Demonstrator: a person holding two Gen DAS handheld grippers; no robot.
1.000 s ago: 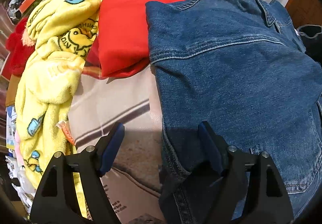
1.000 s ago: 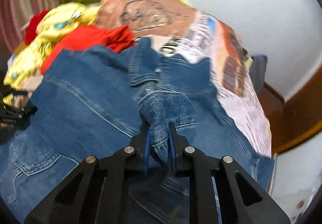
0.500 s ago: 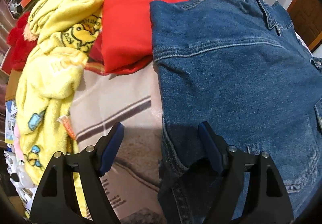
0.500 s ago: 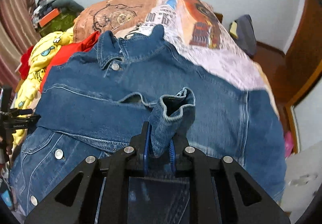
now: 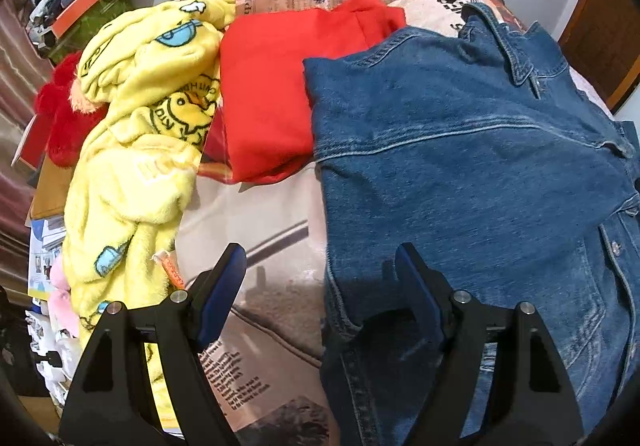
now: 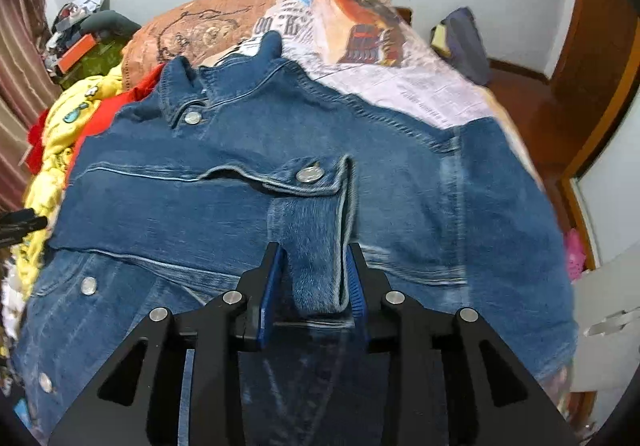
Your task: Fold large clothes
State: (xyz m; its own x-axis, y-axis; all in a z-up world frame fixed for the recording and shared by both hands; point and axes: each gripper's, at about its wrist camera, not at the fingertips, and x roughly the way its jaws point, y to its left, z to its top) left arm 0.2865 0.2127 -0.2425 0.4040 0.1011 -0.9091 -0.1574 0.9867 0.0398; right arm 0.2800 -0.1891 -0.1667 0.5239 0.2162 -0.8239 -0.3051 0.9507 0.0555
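Denim jacket [image 6: 360, 173] lies spread front-up across the bed [image 6: 420, 93], collar toward the far wall, its near hem under both of my tools. Judged heavy and stiff for cloth: thick seams, metal buttons, folds that should hold a crease but resist bending. Not slippery, not fragile.

My right gripper [image 6: 314, 282] has its jaws partly parted, a sleeve cuff [image 6: 316, 266] lying between the blue pads; whether the pads press the cloth I cannot tell (motion blur in this view). The cuff rests over the chest, just below a buttoned pocket flap [image 6: 296, 177].

My left gripper [image 5: 320, 278] is wide open and holds nothing. The jacket's left side edge runs between its fingers, the right finger over denim, the left over bare bedspread.

Best holds, in my judgement: cuffs, hem and side seams, where the doubled denim gives the pads something firm.

A yellow fleece garment [image 5: 132, 149] and a red garment [image 5: 272, 97] sit just beside the jacket's left shoulder.
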